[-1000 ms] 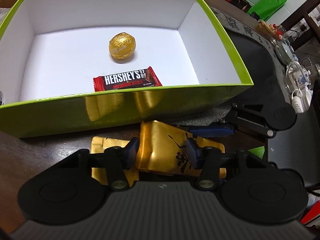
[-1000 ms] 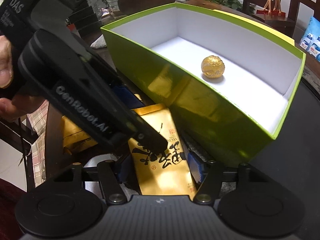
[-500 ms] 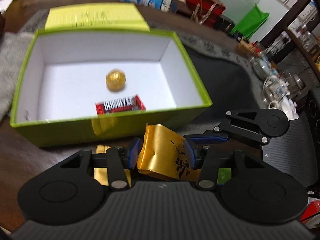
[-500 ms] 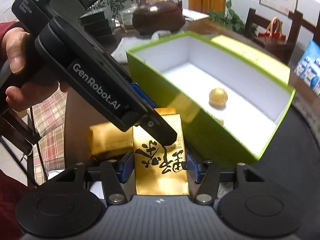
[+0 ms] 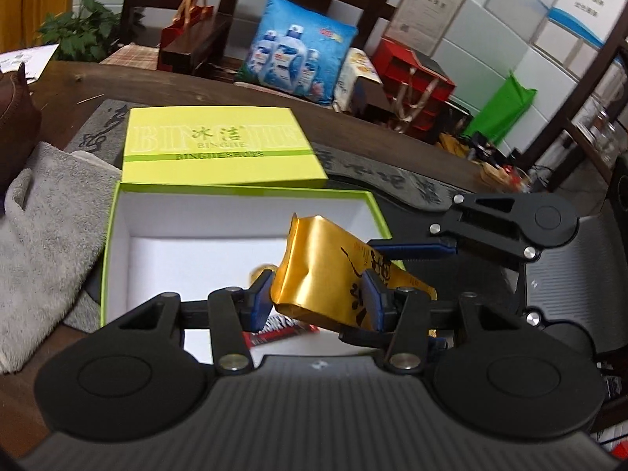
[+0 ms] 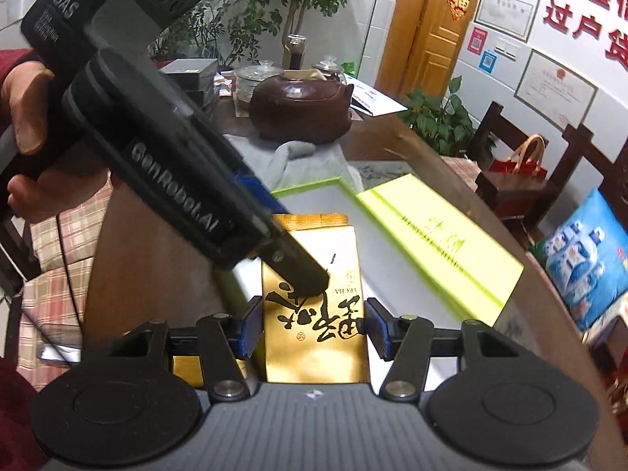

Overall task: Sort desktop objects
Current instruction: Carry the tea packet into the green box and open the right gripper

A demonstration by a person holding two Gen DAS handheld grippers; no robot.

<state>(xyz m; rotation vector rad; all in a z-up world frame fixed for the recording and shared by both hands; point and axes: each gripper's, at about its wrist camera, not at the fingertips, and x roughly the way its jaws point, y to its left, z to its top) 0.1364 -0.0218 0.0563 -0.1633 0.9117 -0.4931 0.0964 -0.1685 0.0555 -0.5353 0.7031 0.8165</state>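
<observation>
Both grippers are shut on one gold foil packet with black characters [image 5: 325, 274], held in the air over the open green box [image 5: 112, 243]. My left gripper [image 5: 318, 300] grips its lower end. My right gripper [image 6: 312, 327] grips the same gold packet [image 6: 314, 337] from the other side; the right gripper also shows in the left wrist view [image 5: 416, 249]. The Hershey's bar [image 5: 282, 327] and a gold ball [image 5: 261, 269] lie in the box, mostly hidden behind the packet and my fingers. A second gold packet [image 6: 188, 369] lies on the table below.
The box lid [image 5: 219, 149] lies behind the box. A grey towel [image 5: 39, 235] is to the left and a brown teapot [image 6: 298, 112] stands beyond it. Chairs, a blue printed cushion [image 5: 298, 51] and bags stand around the dark wooden table [image 5: 196, 86].
Both grippers have lifted the gold packet off the table and carried it up over the box. The camera views now tilt up toward the room.
</observation>
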